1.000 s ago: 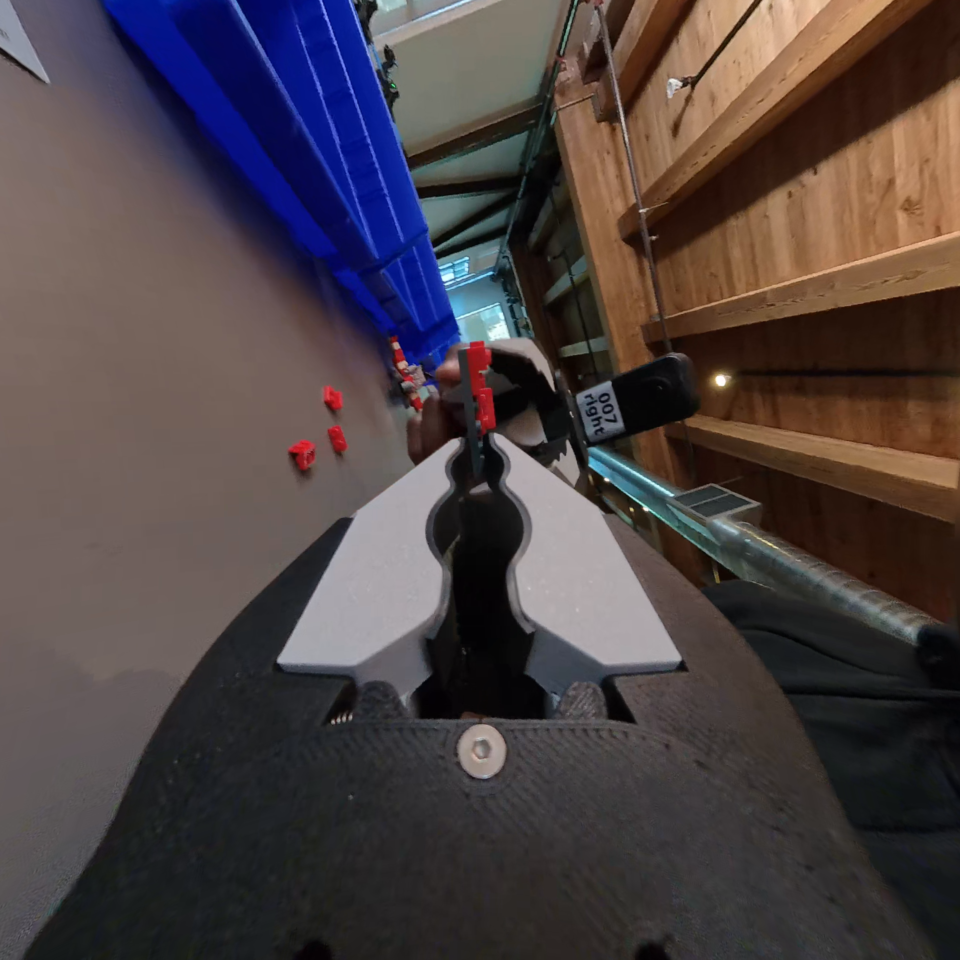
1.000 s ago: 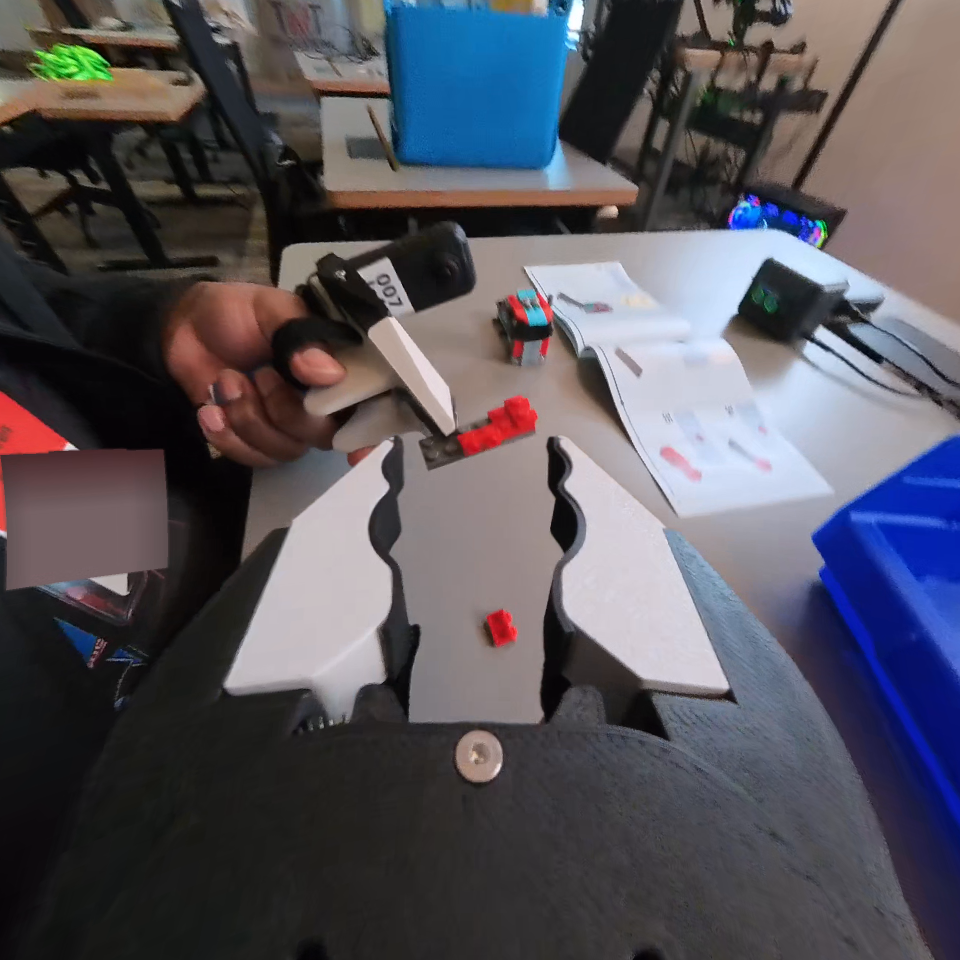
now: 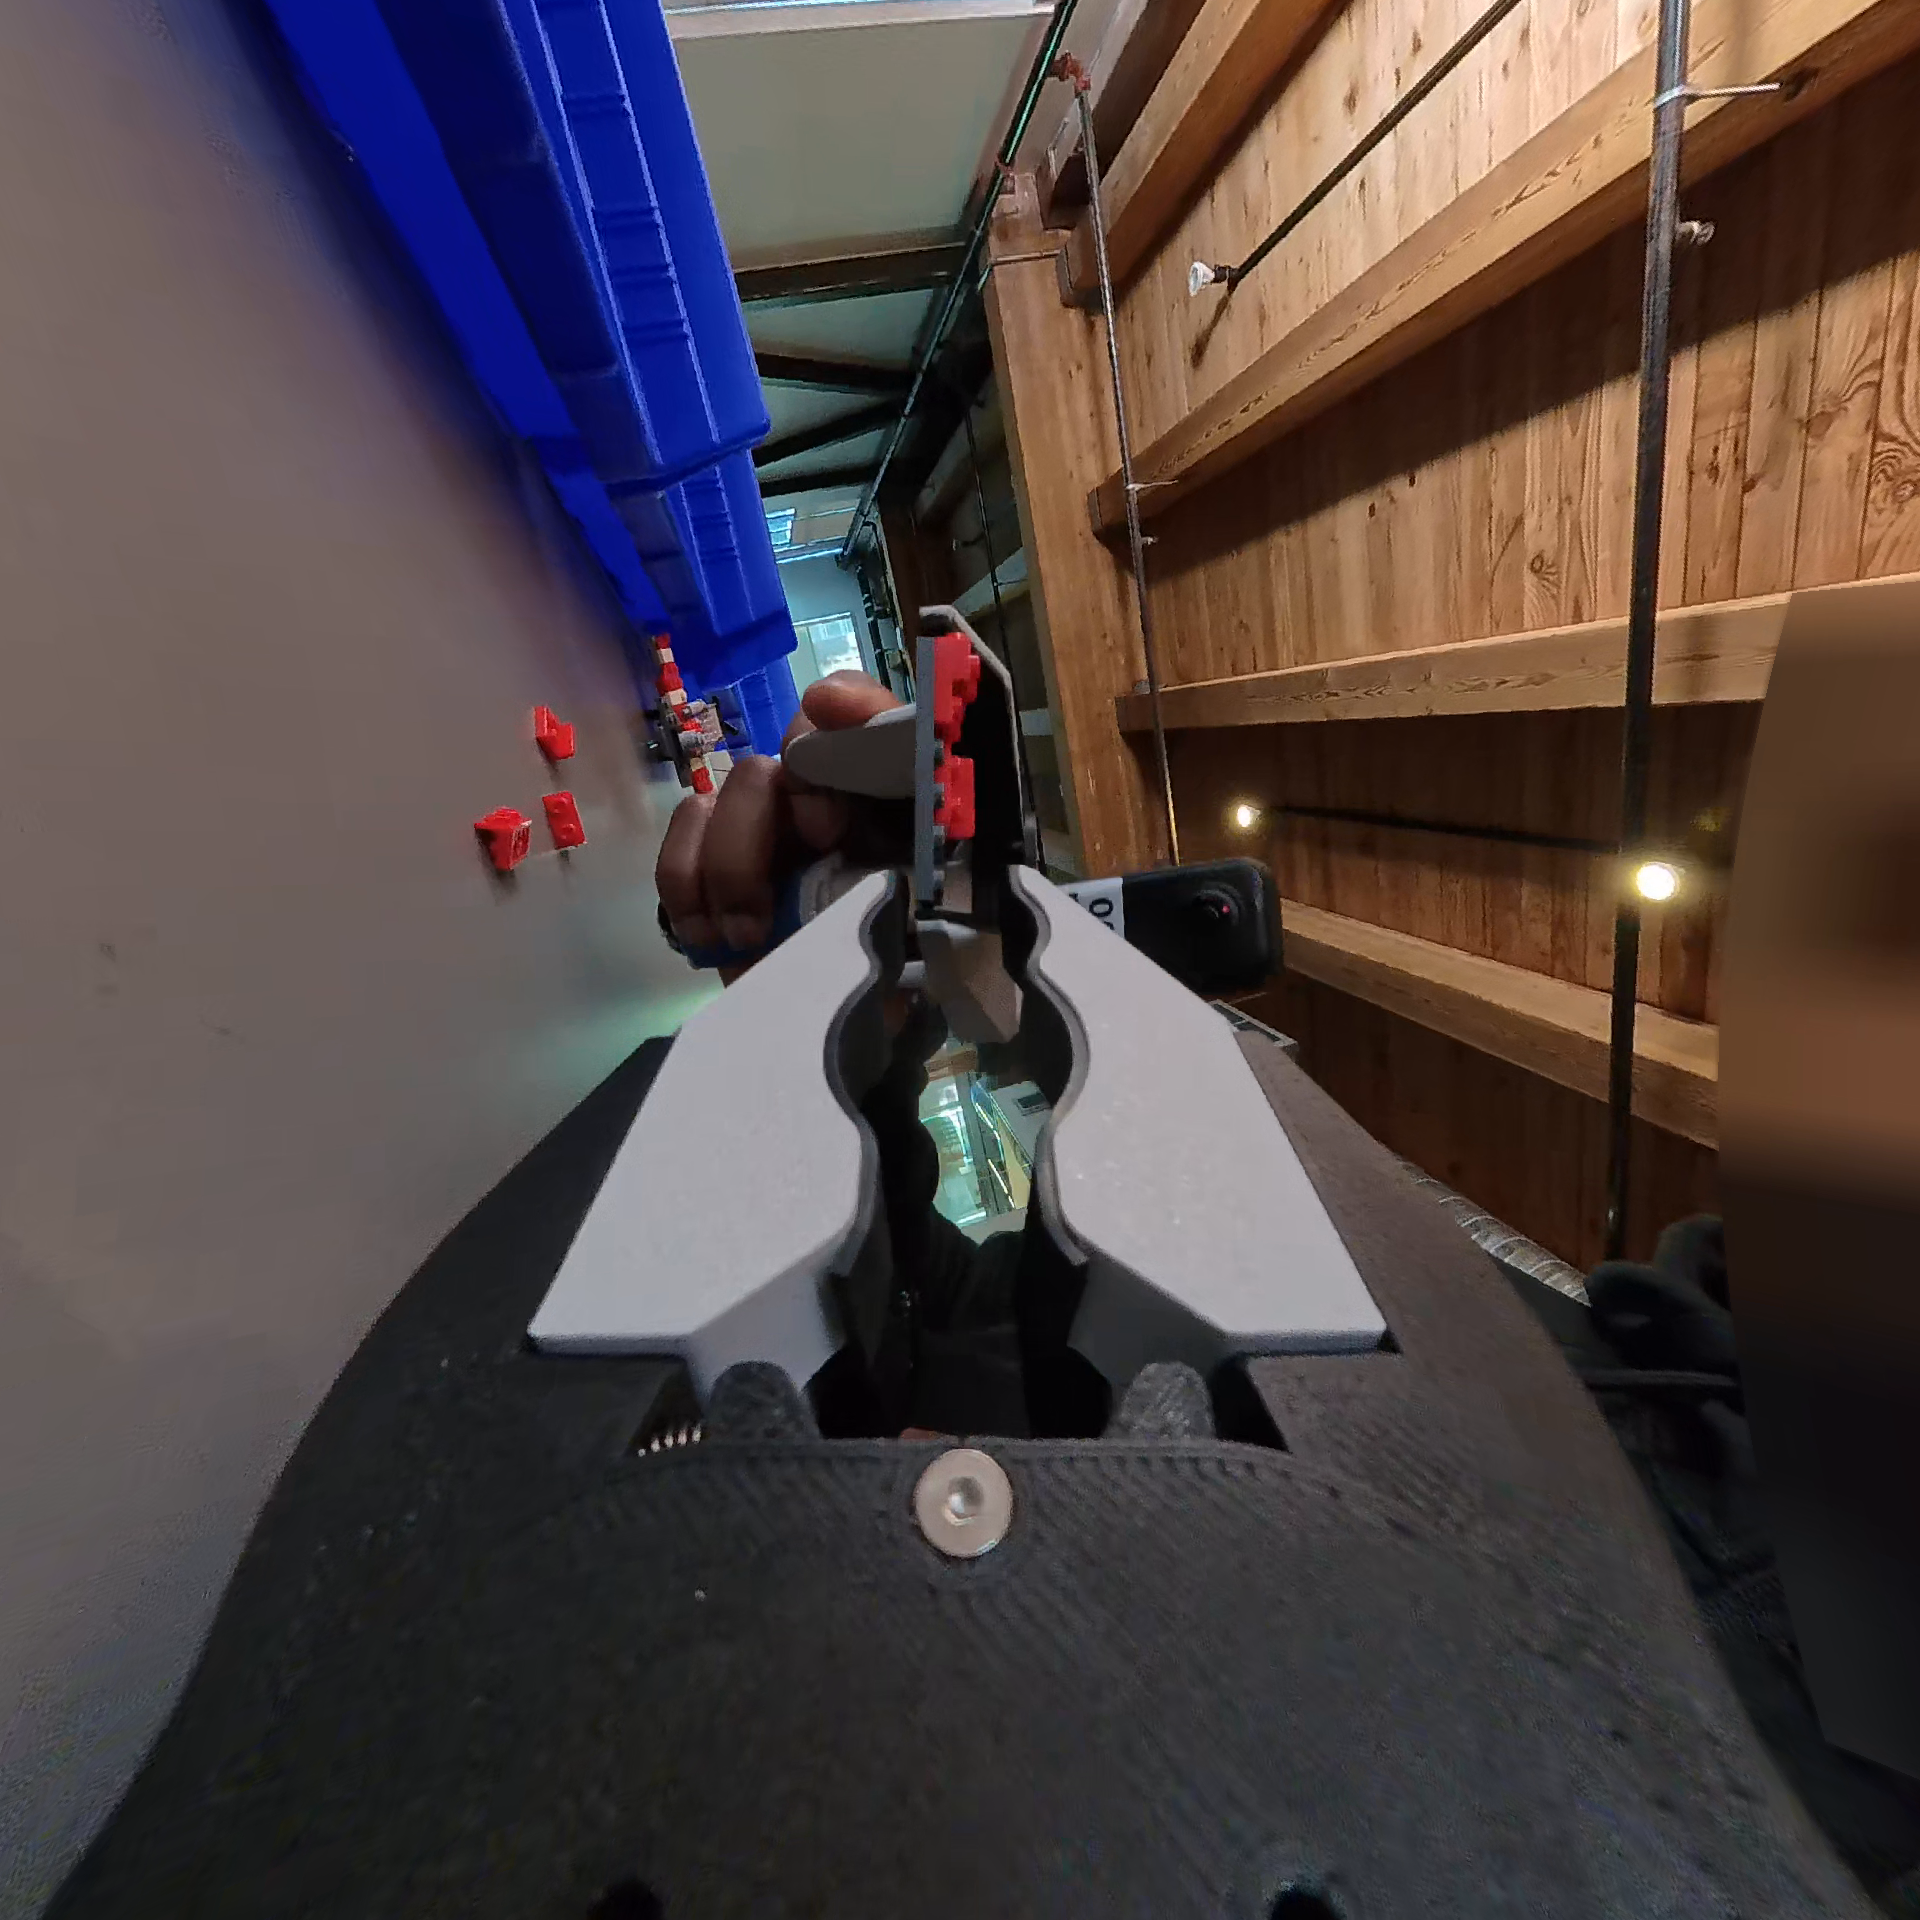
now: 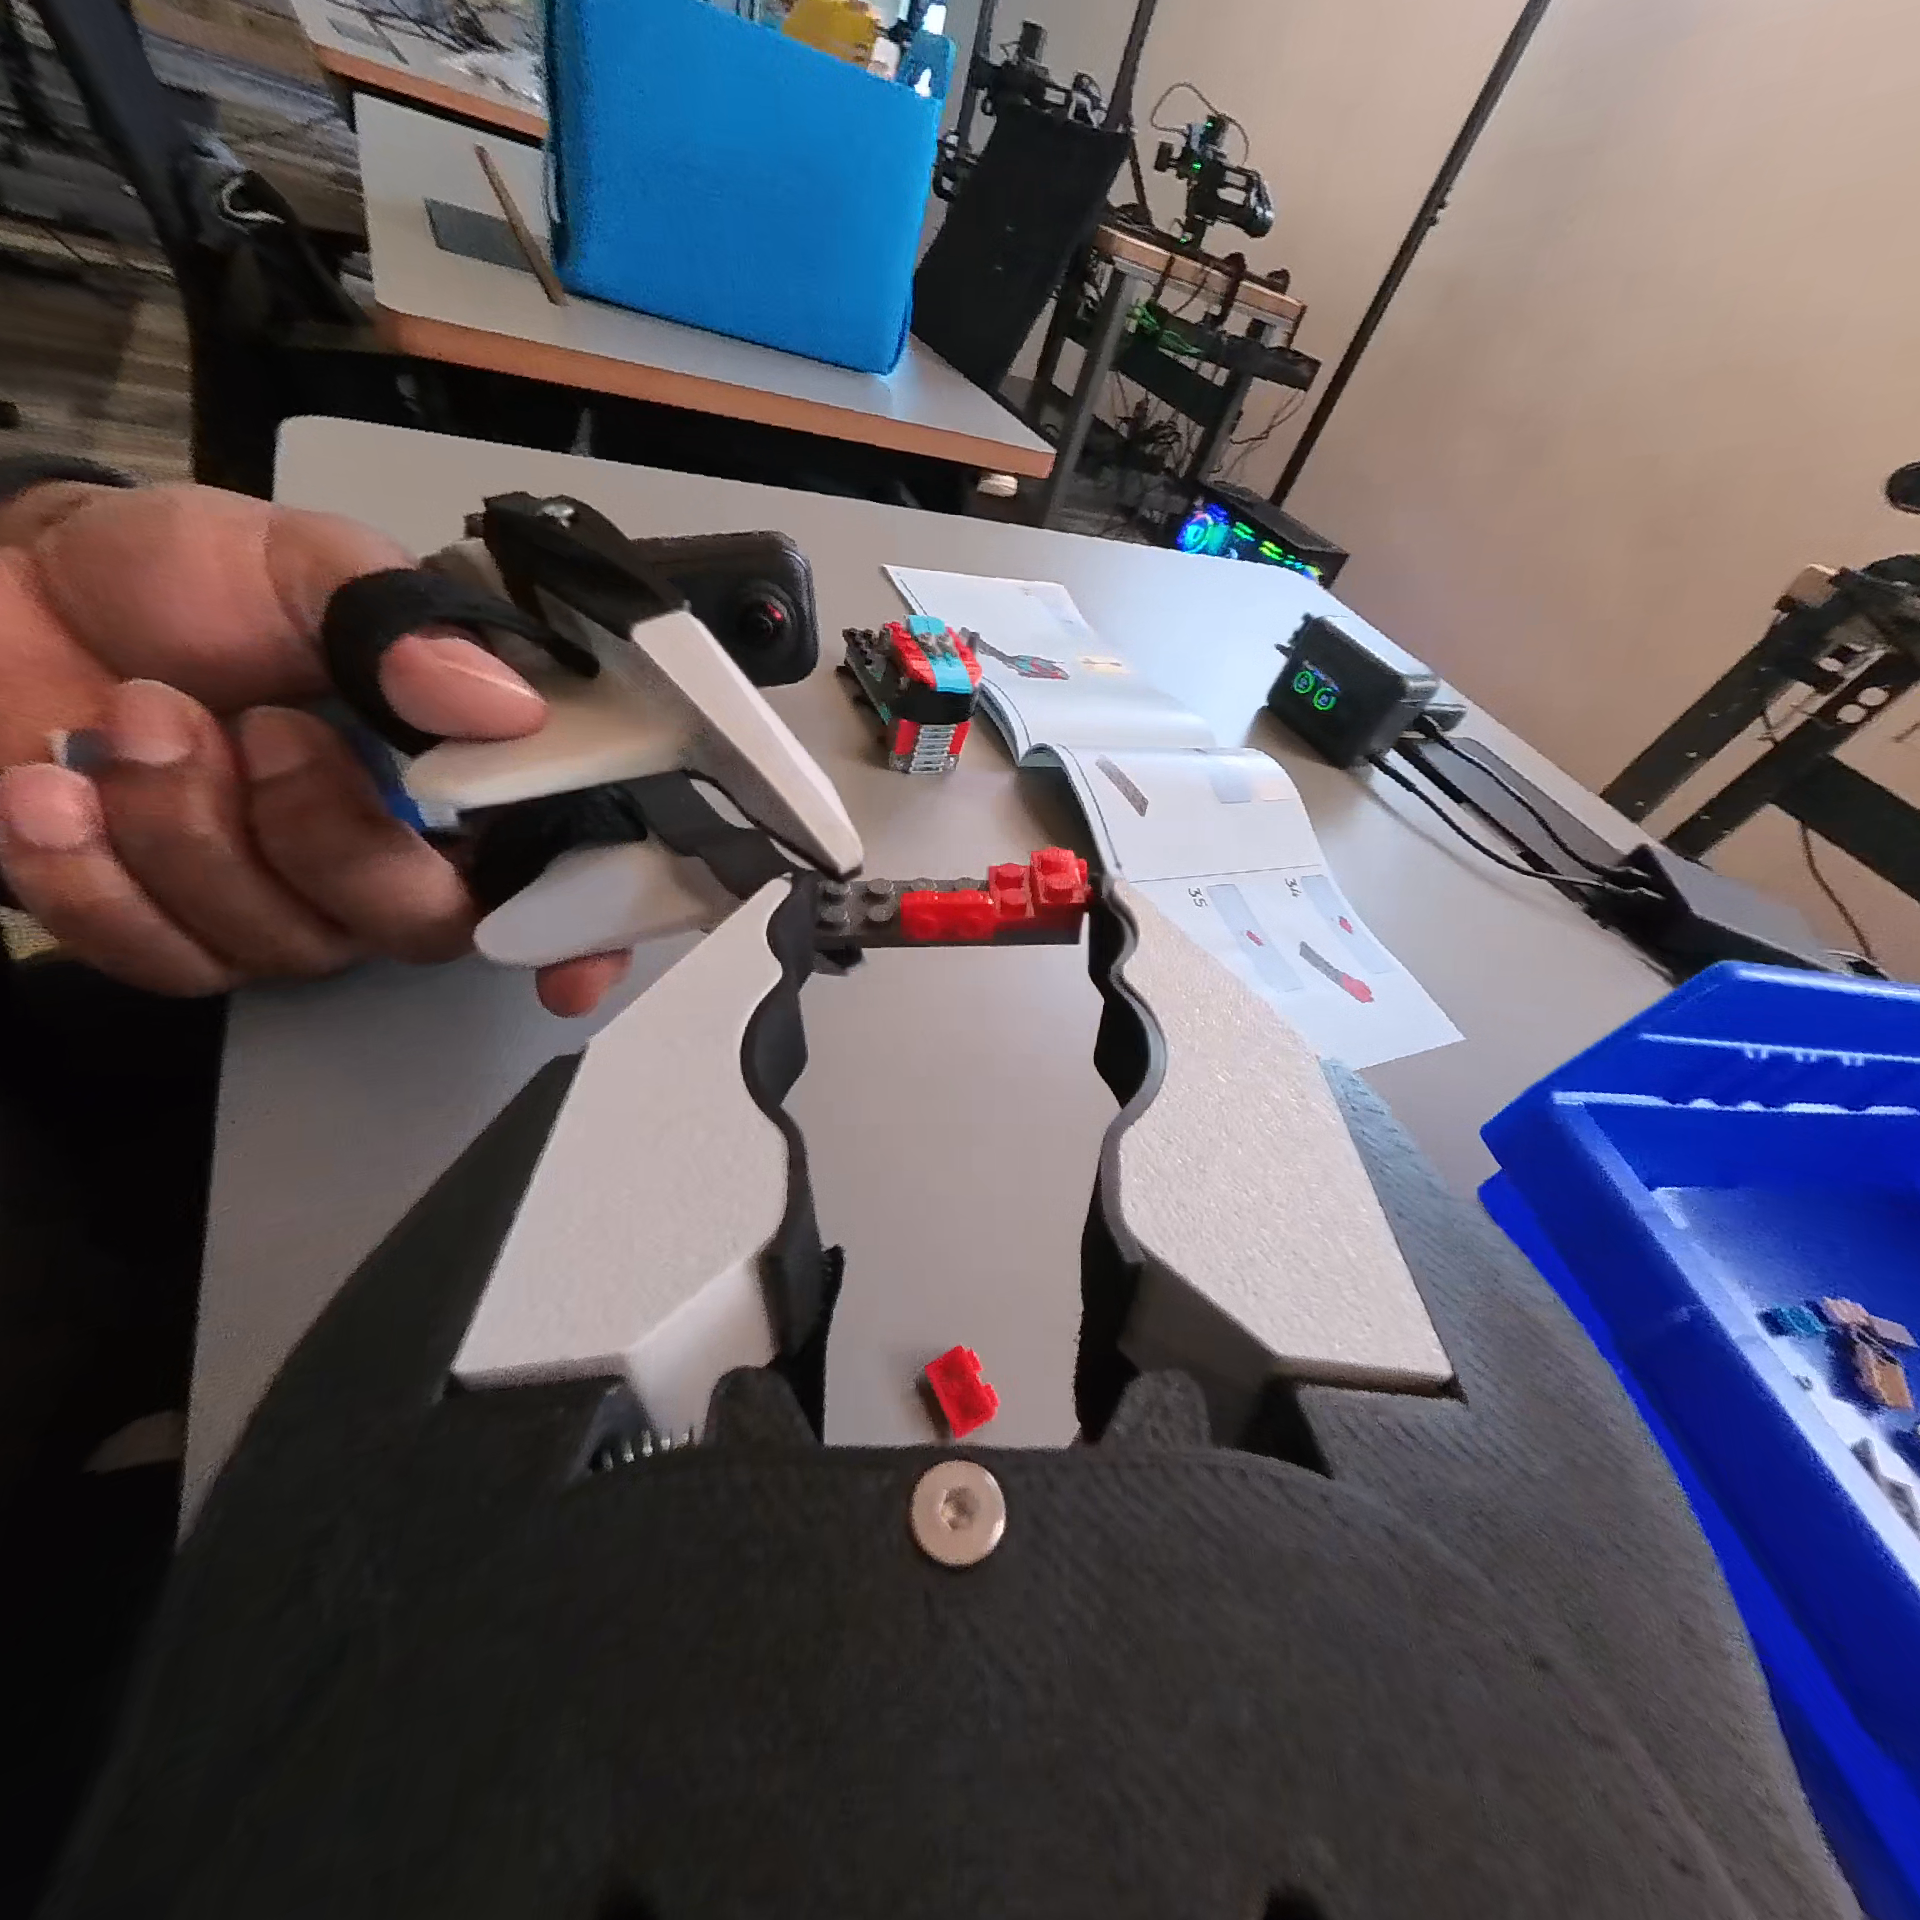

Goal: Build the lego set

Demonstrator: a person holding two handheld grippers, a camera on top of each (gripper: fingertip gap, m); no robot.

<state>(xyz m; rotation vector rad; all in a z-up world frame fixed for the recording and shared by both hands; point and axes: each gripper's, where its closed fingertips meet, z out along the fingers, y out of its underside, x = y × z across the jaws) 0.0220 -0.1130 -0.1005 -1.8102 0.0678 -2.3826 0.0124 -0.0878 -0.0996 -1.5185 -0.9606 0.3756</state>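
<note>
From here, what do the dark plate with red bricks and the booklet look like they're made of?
Dark plate with red bricks: looks like hard moulded plastic, smooth with a slight sheen, with crisp round studs.
Booklet: probably thin printed paper; its open pages curve and lie limp on the table.

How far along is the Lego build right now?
Done: one small red and teal model stands by the open booklet. In hand: left gripper pinches a grey plate already carrying red bricks; right gripper, open, flanks it. Left: a loose red brick on the table and pieces in the blue bin.
</note>
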